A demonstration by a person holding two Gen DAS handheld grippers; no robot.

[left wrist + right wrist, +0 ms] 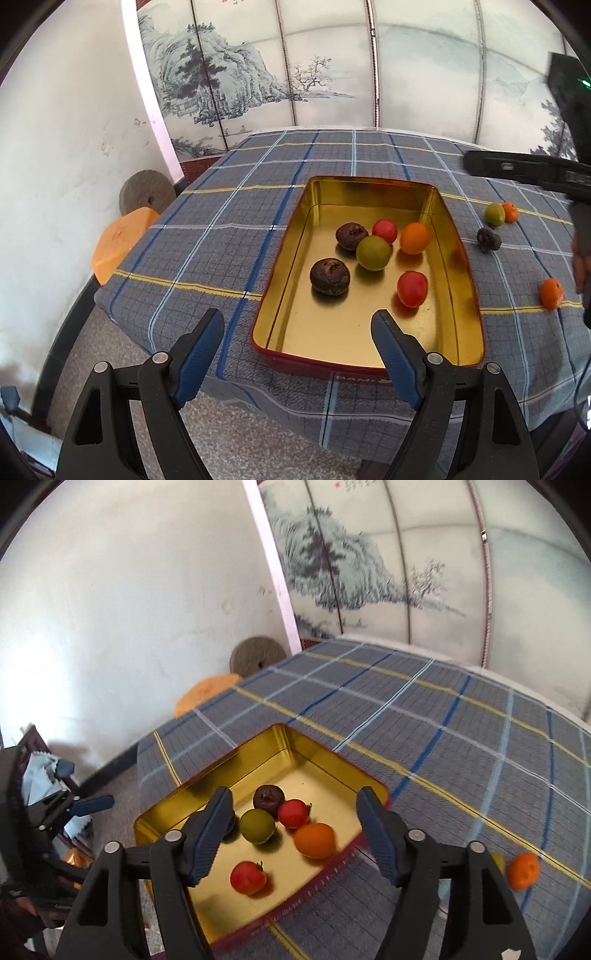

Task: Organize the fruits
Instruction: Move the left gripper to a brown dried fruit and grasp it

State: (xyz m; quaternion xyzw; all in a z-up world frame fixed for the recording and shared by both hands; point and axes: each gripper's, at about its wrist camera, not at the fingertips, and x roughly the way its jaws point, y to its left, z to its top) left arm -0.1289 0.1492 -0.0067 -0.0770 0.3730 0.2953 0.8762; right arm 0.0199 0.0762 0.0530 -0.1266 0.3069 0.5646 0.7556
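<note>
A gold tin tray (284, 302) with a red rim sits on the checked tablecloth. In it lie two dark brown fruits (330, 276), a green fruit (373, 253), two red fruits (412, 288) and an orange (415, 238). On the cloth to its right lie a green fruit (494, 215), two small oranges (551, 293) and a dark fruit (488, 239). My left gripper (297, 326) is open and empty at the tray's near end. My right gripper (293, 808) is open and empty above the tray (177, 797), over the fruits (257, 826). An orange (523, 870) lies on the cloth to its right.
The table (229, 206) stands in a corner by a white wall and a painted screen. An orange stool (118, 243) and a round stone disc (146, 192) stand left of the table. The right gripper's body (524, 171) shows at the right edge of the left wrist view.
</note>
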